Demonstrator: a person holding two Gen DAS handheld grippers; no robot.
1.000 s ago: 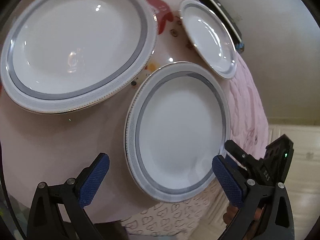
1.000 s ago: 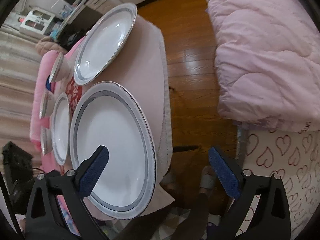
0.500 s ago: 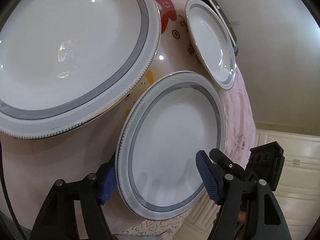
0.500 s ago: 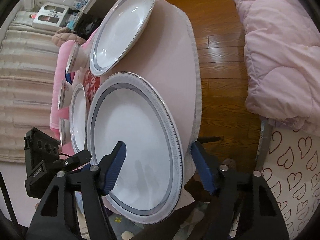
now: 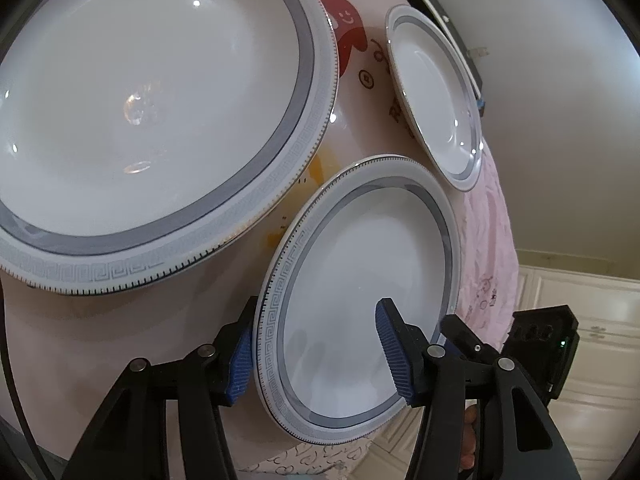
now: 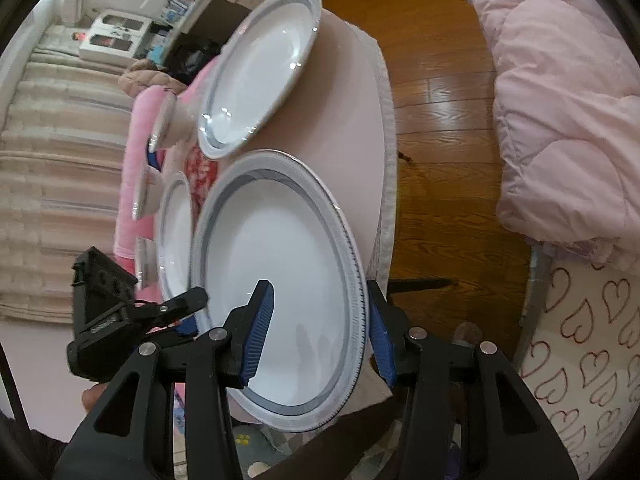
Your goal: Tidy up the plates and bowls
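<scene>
— Both tongs have narrowed since a second ago, haven't they?

— Yes, from wide apart to straddling plate rims. Left tongs (image 5: 316,350) are closing around the near-left rim of the medium plate (image 5: 372,280): one blue pad sits outside the rim, the other over the plate's white well. Whether the pads press yet, I cannot tell.

— And the right?

— Right tongs (image 6: 320,332) are closing on the near-right rim of the large plate (image 6: 280,276), one pad over the well, one outside the edge. Contact looks close but not certain.

— Where do those plates lie?

— Both flat on the pink-covered table (image 6: 352,120), side by side near its near edge. Left tongs also show at the left in the right wrist view, at the medium plate.

— Further out?

— A deep plate (image 6: 260,68) at the far end, a small plate (image 5: 434,92) far right in the left view, bowls (image 6: 146,200) along the table's left edge, wooden floor (image 6: 440,120) and a pink quilt (image 6: 560,100) to the right.
</scene>
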